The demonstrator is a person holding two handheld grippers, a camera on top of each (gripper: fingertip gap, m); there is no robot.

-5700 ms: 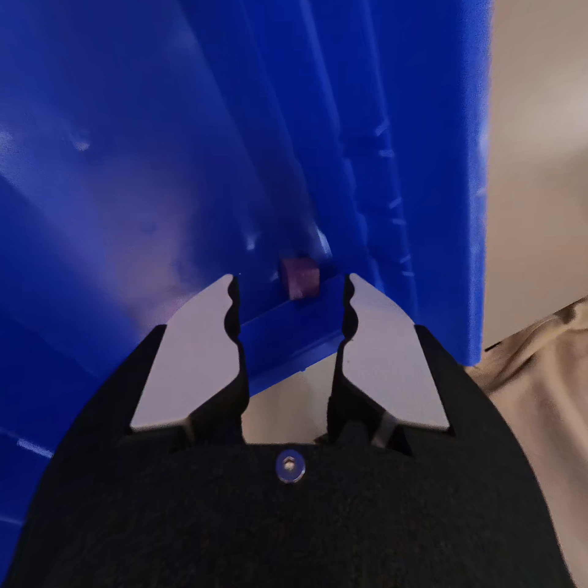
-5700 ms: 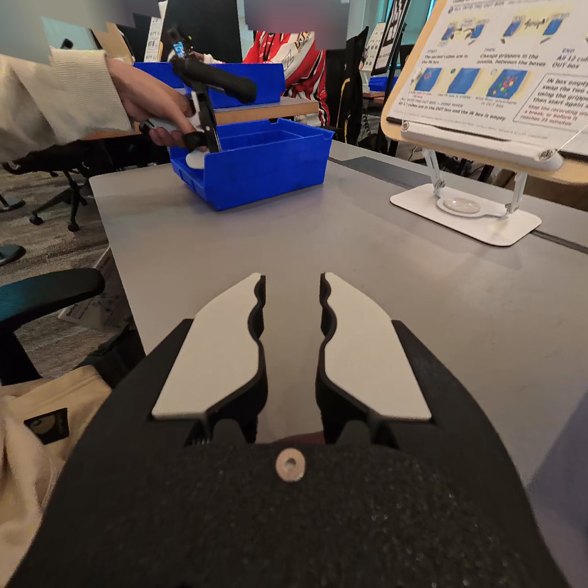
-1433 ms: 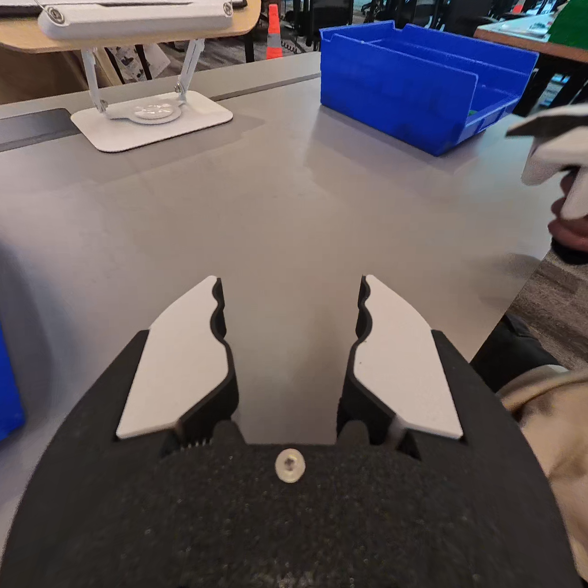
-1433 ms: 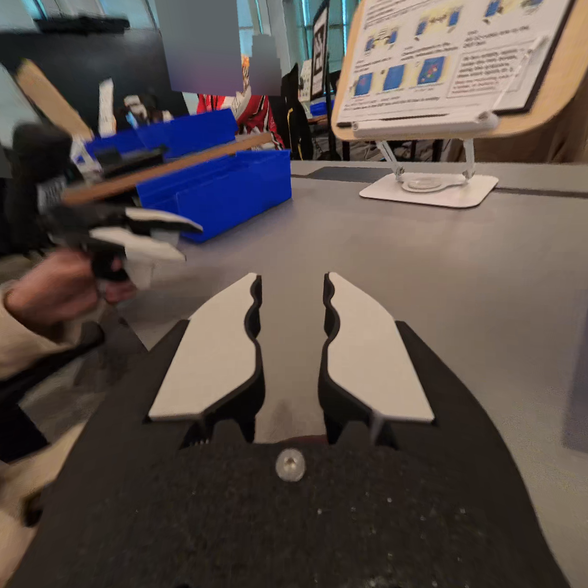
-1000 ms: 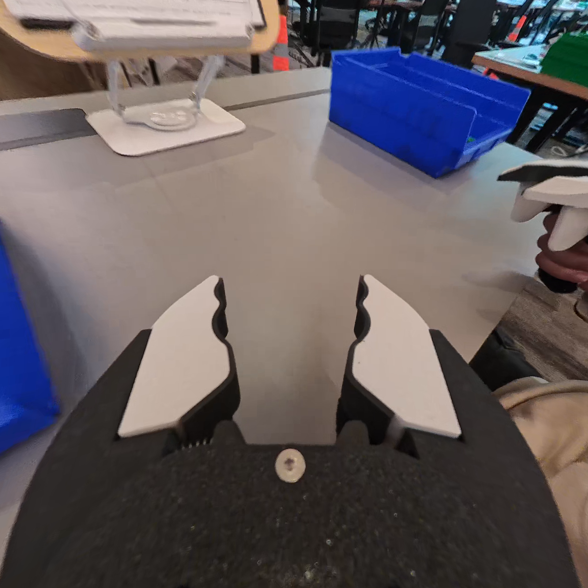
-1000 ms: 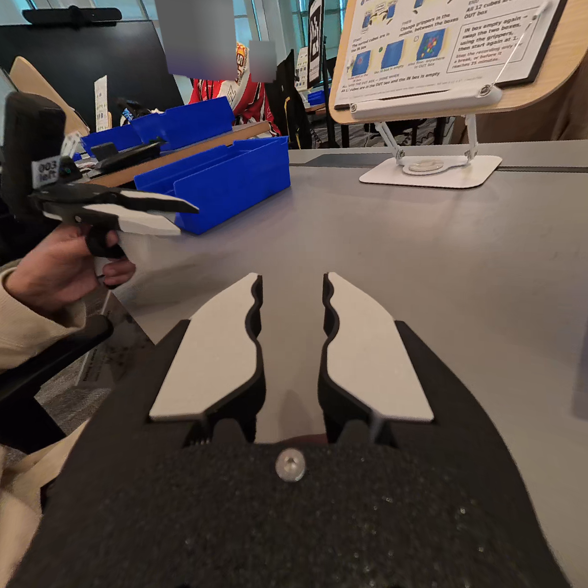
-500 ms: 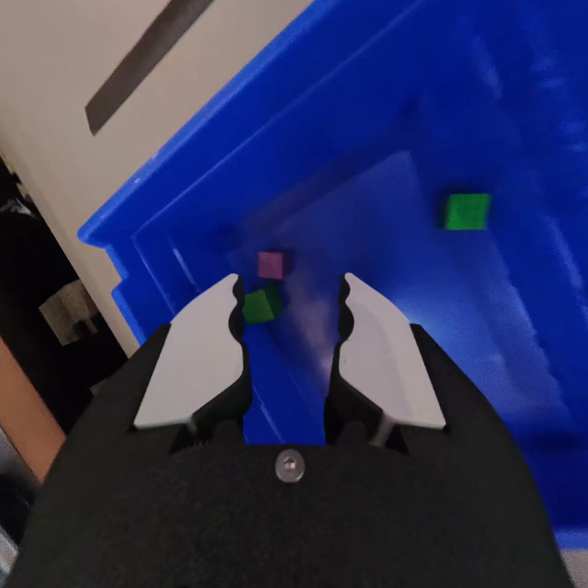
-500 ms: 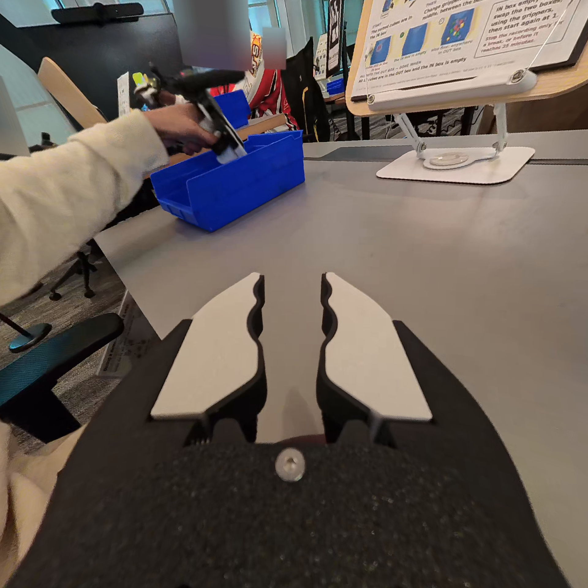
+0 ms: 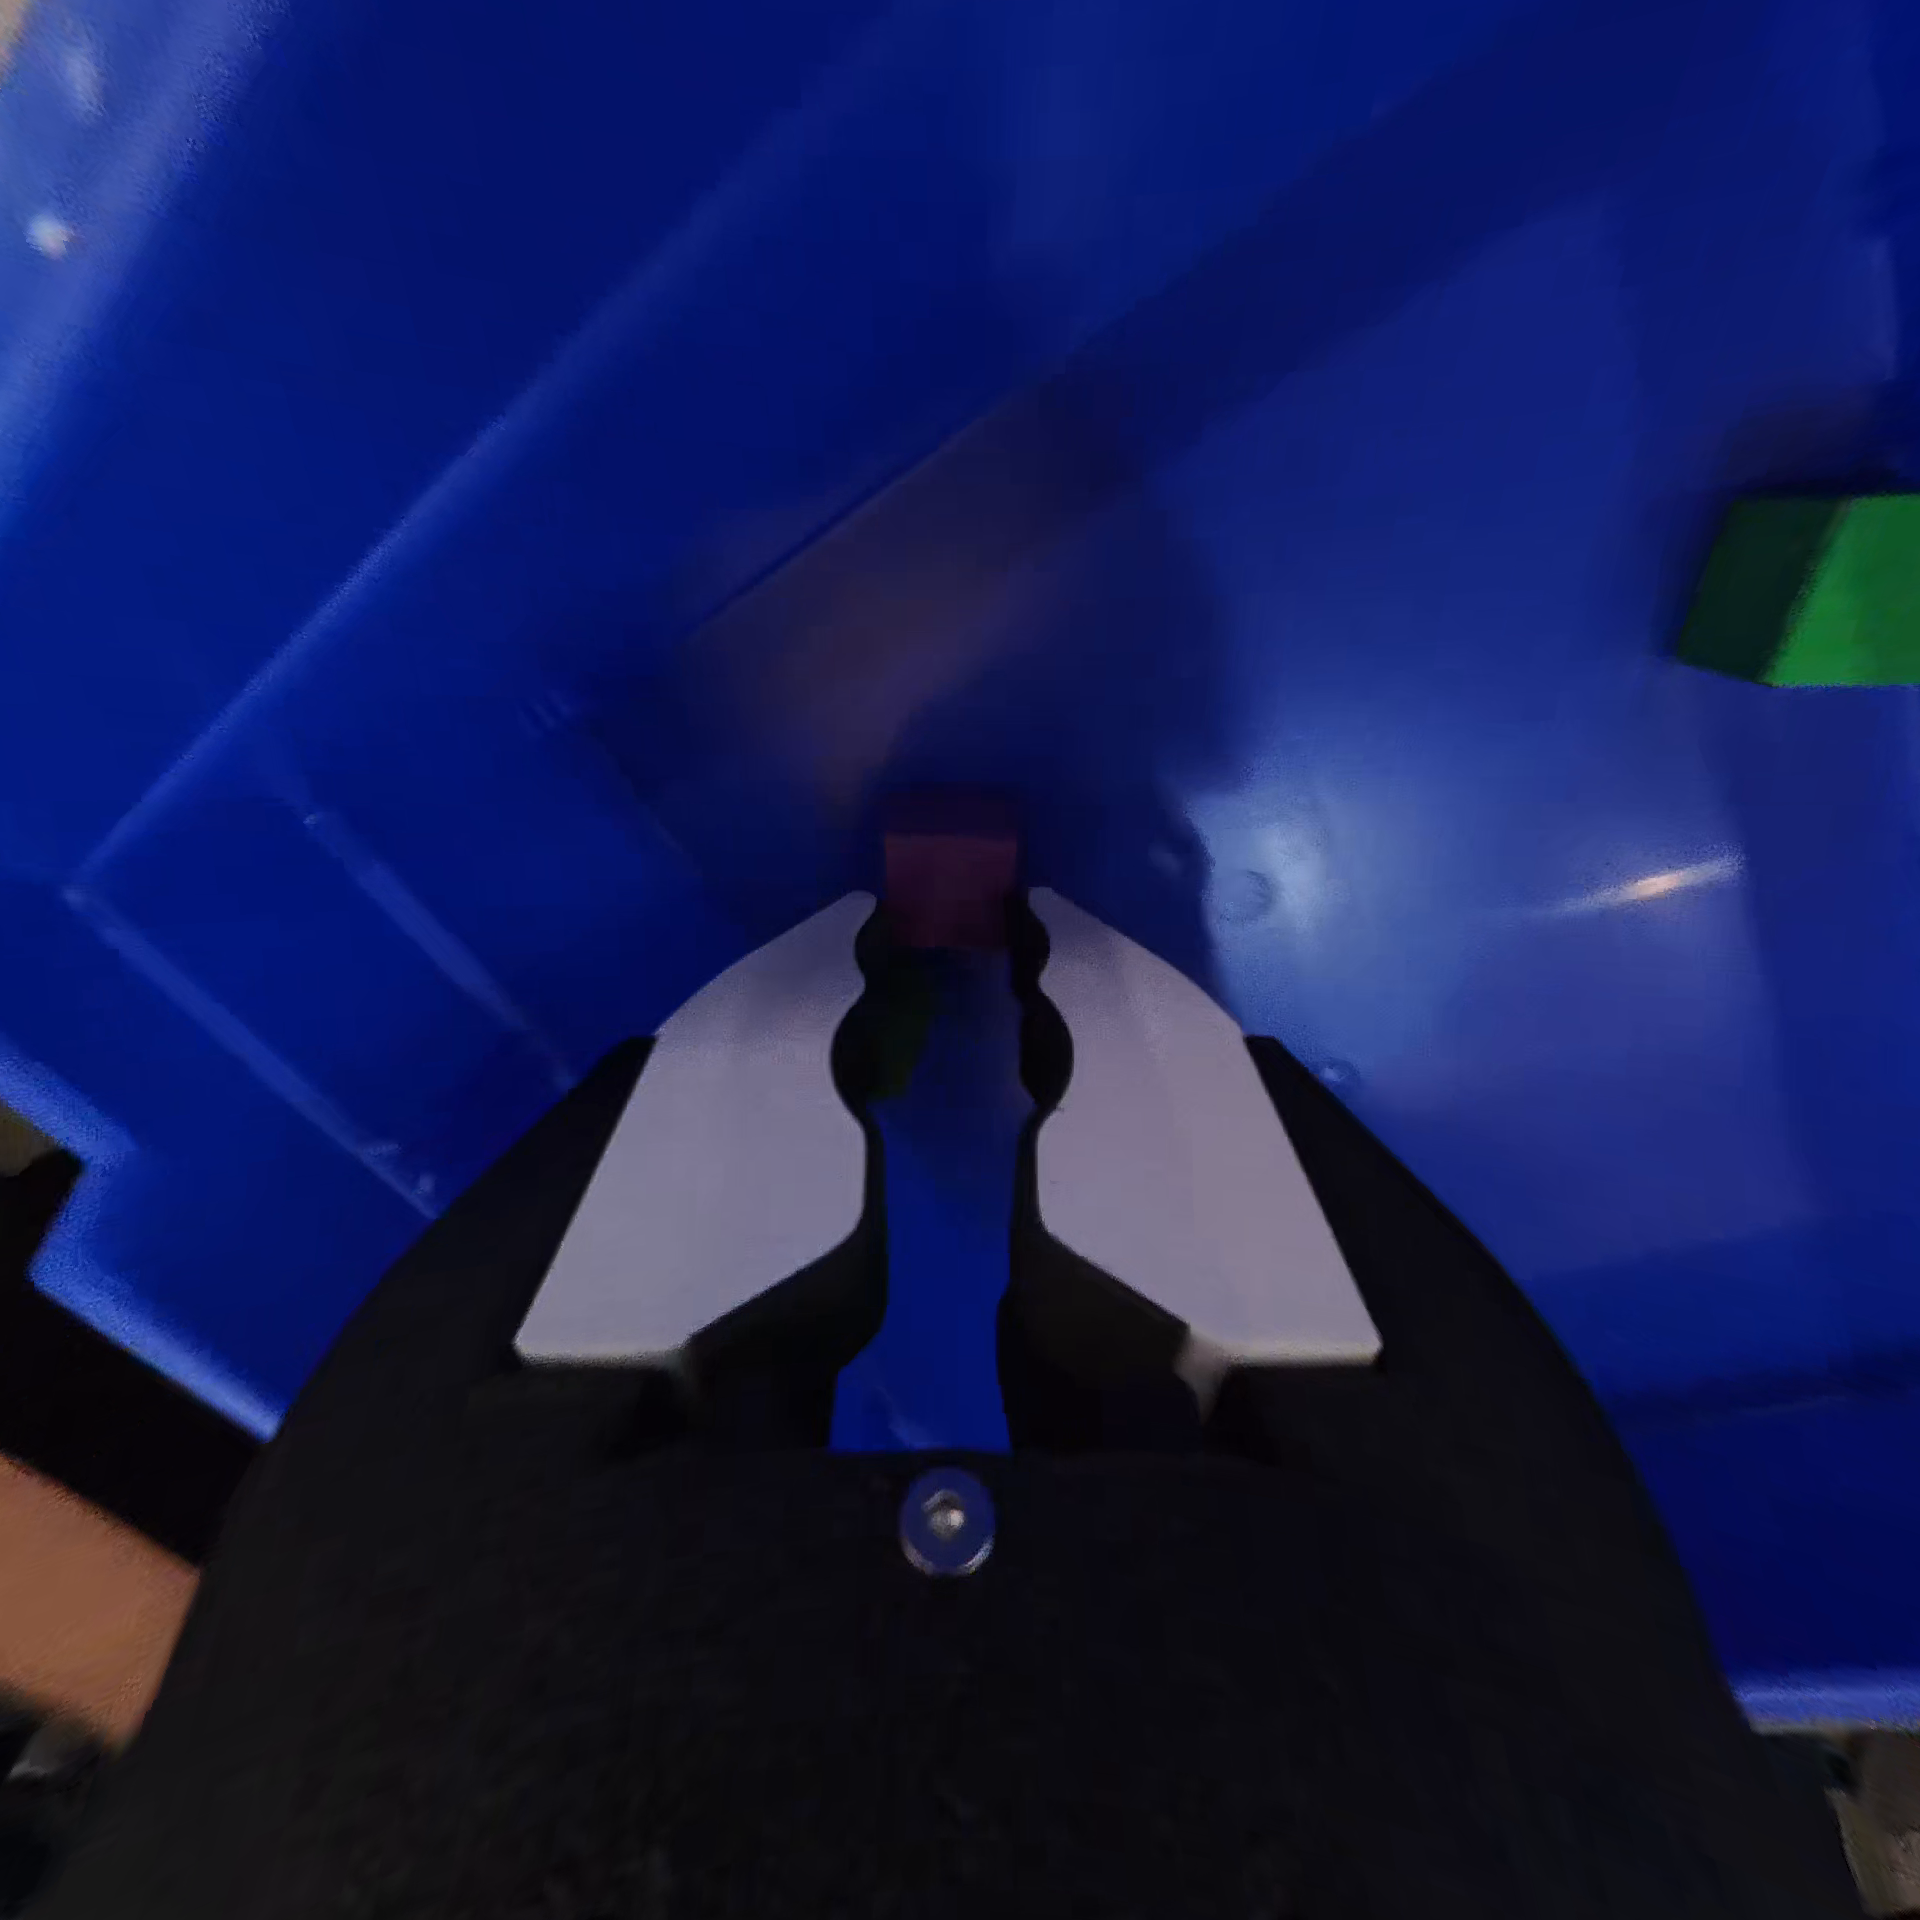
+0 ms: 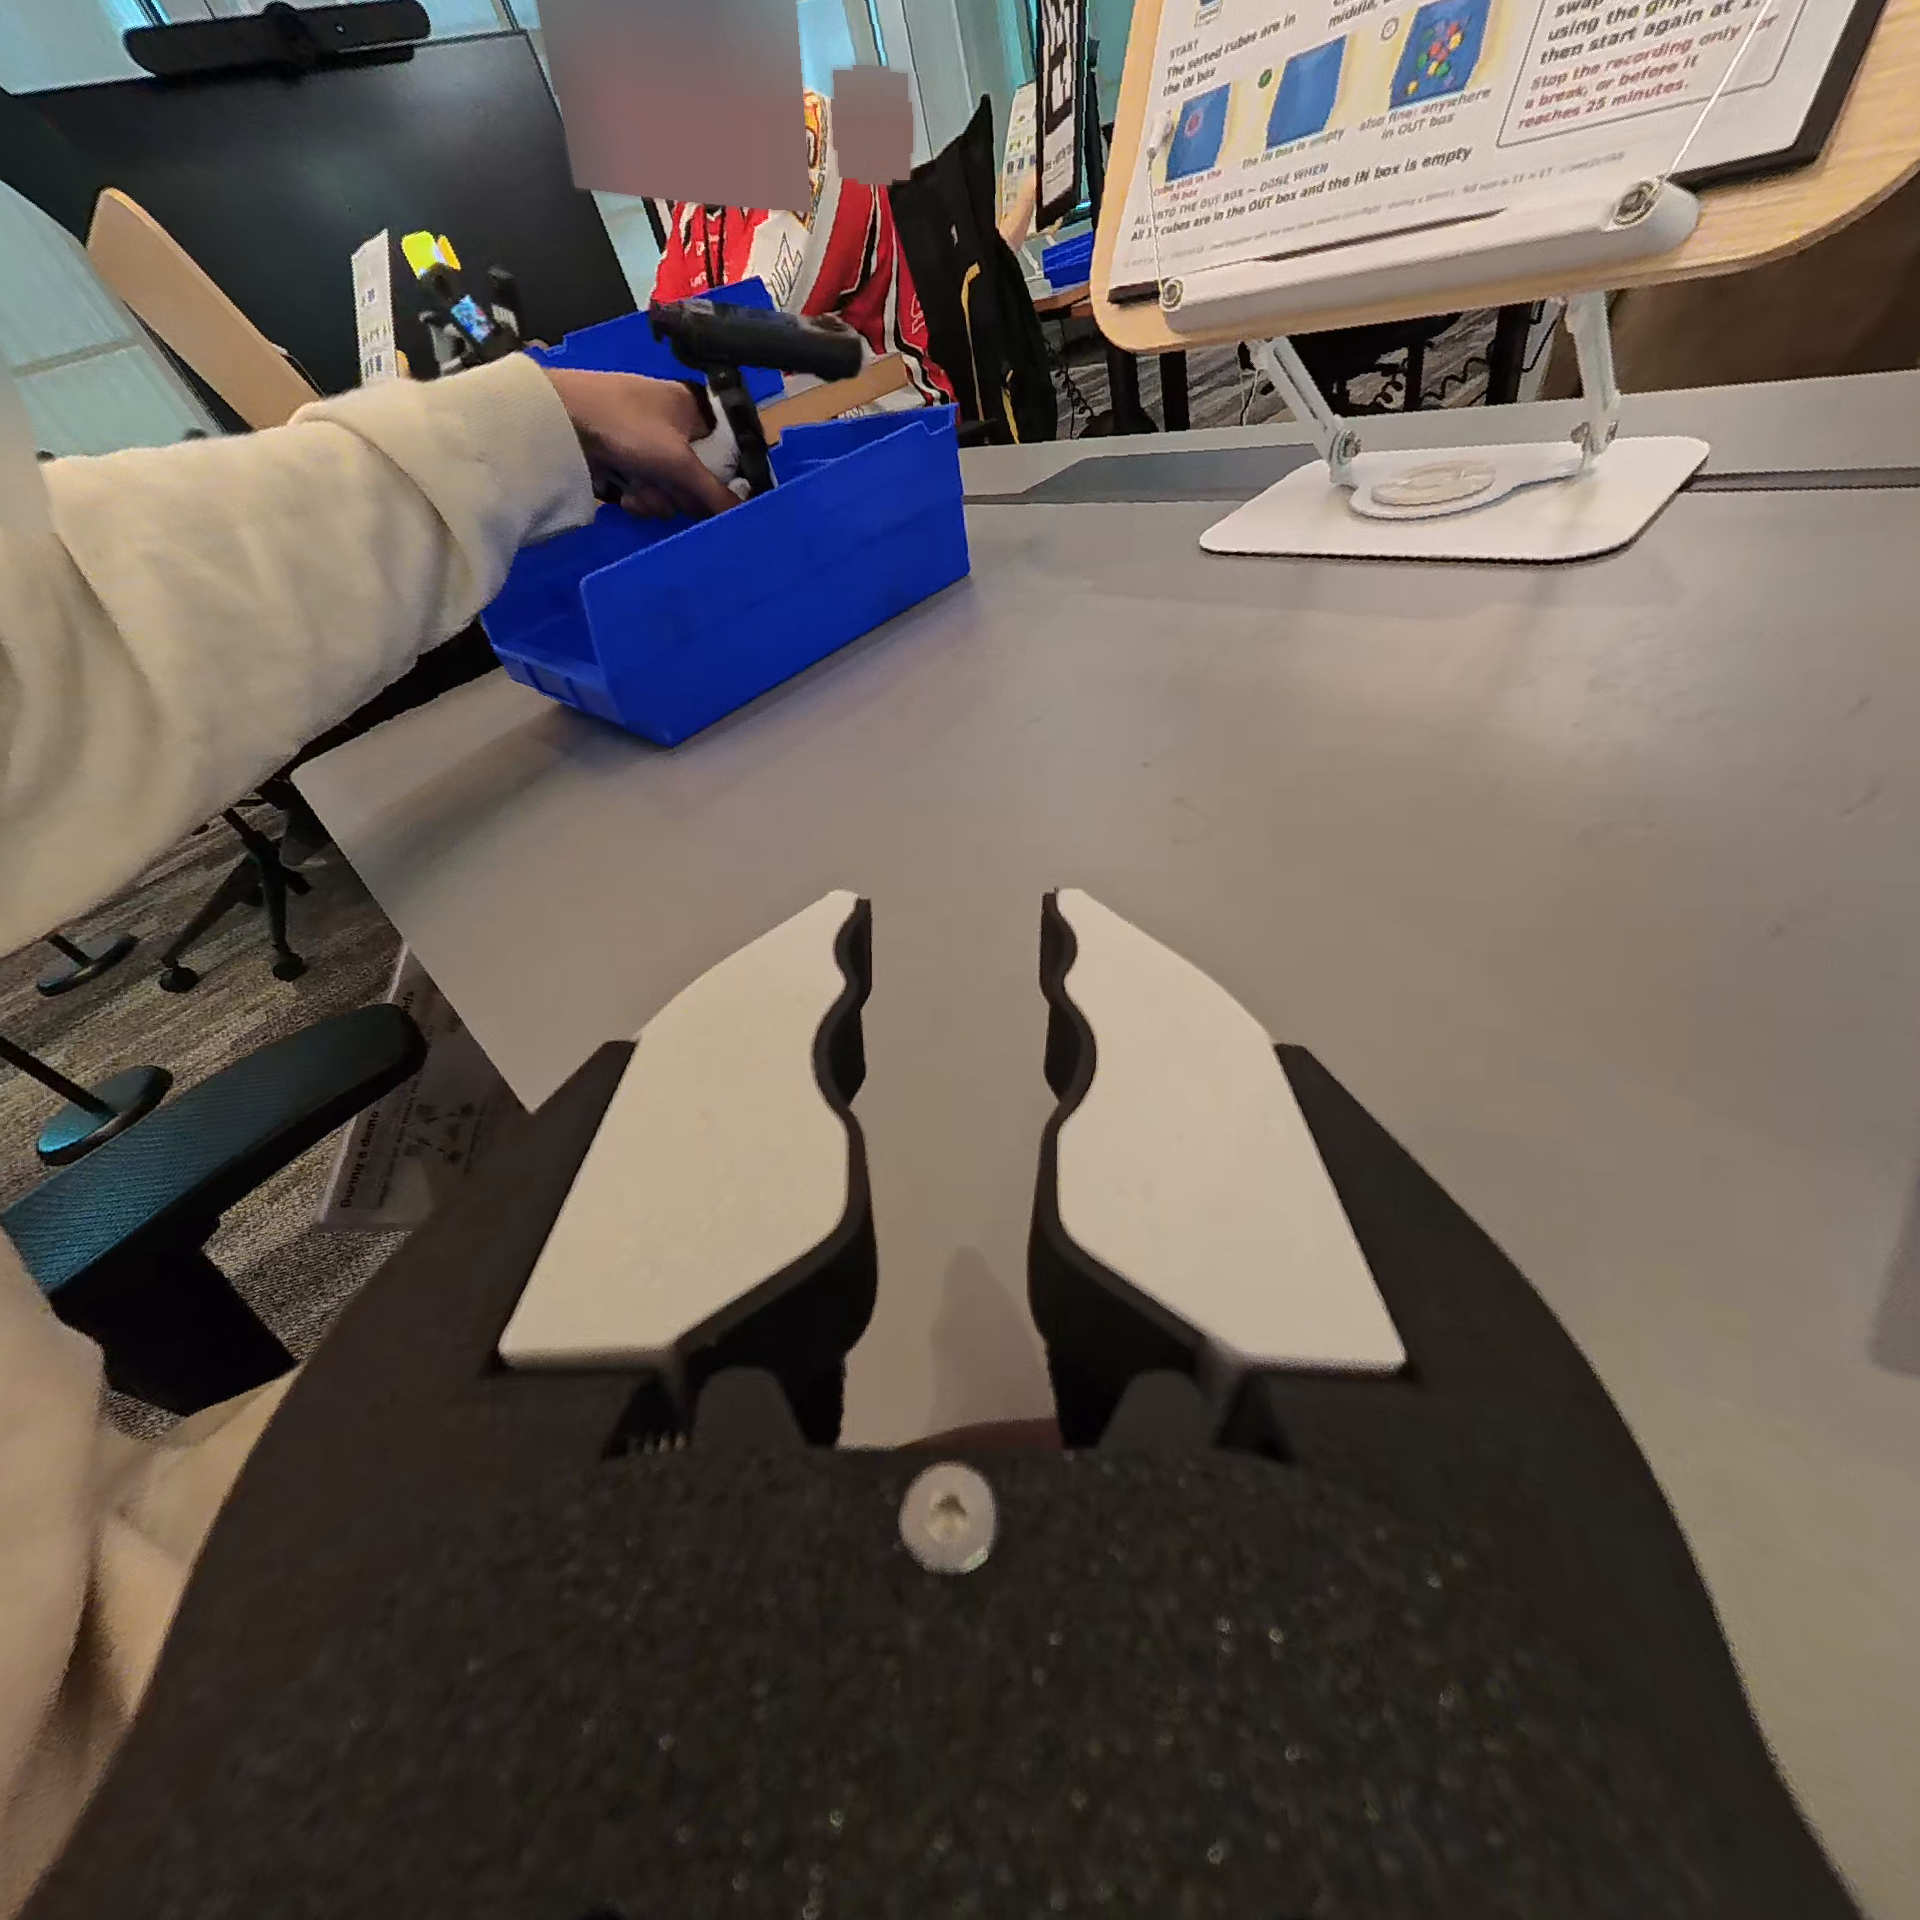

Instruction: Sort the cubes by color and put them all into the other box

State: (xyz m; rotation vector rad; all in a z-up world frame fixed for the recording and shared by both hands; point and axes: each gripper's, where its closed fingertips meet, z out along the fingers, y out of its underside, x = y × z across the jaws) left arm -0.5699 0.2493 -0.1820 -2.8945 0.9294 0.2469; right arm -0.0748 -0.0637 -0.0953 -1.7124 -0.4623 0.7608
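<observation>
Left gripper point(image 9: 948, 914) — deep in the blue box point(image 9: 520, 520), tips pinching a purple cube point(image 9: 948, 878) at the wall, dead ahead; a green cube point(image 9: 1808, 608) lies off right. Right gripper point(image 10: 954, 914) — spread, empty, well apart over the table point(image 10: 1351, 831).

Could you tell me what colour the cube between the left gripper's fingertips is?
Purple cube, best in the left wrist view.

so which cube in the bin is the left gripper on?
The purple cube, at the left gripper's fingertips; the green cube lies far right.
</observation>
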